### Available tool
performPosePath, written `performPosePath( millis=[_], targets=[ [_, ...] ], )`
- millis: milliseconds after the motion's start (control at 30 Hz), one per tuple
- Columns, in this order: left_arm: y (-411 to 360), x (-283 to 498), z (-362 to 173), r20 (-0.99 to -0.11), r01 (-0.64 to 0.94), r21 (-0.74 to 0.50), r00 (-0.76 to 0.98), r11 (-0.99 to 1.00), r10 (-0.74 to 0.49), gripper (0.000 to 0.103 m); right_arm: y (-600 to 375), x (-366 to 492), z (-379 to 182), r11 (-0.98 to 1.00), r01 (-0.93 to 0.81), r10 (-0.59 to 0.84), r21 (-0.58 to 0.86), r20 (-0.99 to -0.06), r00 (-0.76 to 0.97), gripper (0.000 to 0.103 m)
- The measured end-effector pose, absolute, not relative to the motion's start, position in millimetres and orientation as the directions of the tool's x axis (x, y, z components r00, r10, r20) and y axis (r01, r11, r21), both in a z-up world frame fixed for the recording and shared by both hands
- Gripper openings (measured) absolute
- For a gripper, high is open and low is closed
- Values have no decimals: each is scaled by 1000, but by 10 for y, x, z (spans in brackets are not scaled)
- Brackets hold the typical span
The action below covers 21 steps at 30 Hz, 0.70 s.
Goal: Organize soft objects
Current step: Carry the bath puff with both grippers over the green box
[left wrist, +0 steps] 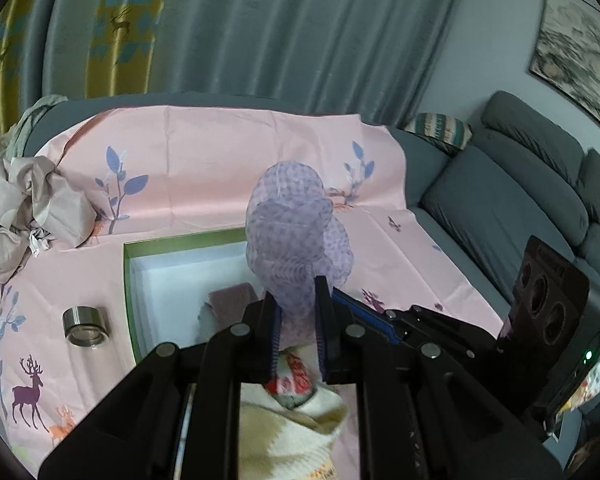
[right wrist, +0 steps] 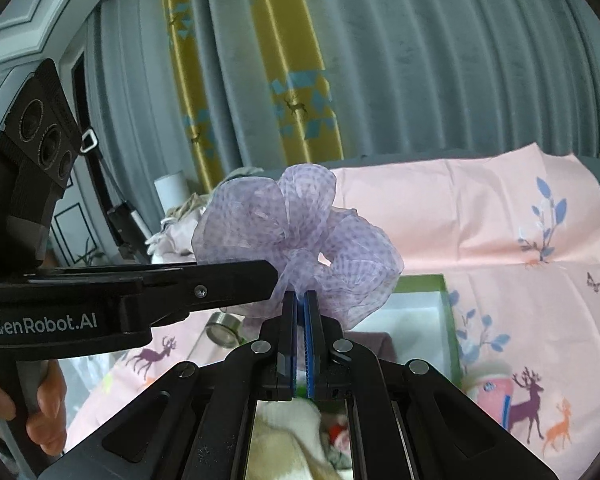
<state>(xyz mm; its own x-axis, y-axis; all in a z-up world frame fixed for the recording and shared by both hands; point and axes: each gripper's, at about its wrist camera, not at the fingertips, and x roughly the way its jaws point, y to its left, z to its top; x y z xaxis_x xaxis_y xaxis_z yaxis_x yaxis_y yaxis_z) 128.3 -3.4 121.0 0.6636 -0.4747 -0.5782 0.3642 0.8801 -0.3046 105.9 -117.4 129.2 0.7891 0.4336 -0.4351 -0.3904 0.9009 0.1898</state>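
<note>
A sheer lilac scrunchie (left wrist: 296, 232) is held in the air by both grippers above a green-rimmed box with a white inside (left wrist: 130, 280). My left gripper (left wrist: 298, 292) is shut on the scrunchie's lower part. My right gripper (right wrist: 299, 296) is shut on its bottom edge (right wrist: 300, 228); the left gripper's finger (right wrist: 204, 280) comes in from the left beside it. A mauve cloth (left wrist: 232, 300) lies in the box. A cream knitted item (left wrist: 292, 428) and a red-and-white sock (left wrist: 296, 376) lie below the left gripper.
A pink deer-print sheet (left wrist: 204, 160) covers the sofa seat. A steel ring-shaped tin (left wrist: 85, 326) lies left of the box. Crumpled beige cloth (left wrist: 24, 208) sits at the left. Grey sofa cushions (left wrist: 520, 200) are on the right. Curtains hang behind.
</note>
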Motion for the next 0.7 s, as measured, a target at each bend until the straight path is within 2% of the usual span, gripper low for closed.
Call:
performPosePath(
  millis=[367, 700],
  targets=[
    [134, 1925, 582, -667, 262, -353, 603, 898, -438, 13, -956, 1696, 737, 914, -364, 397, 180, -582, 710, 4],
    [214, 2166, 88, -734, 182, -377, 540, 908, -413, 13, -963, 1950, 284, 927, -326, 359, 185, -687, 632, 4]
  ],
)
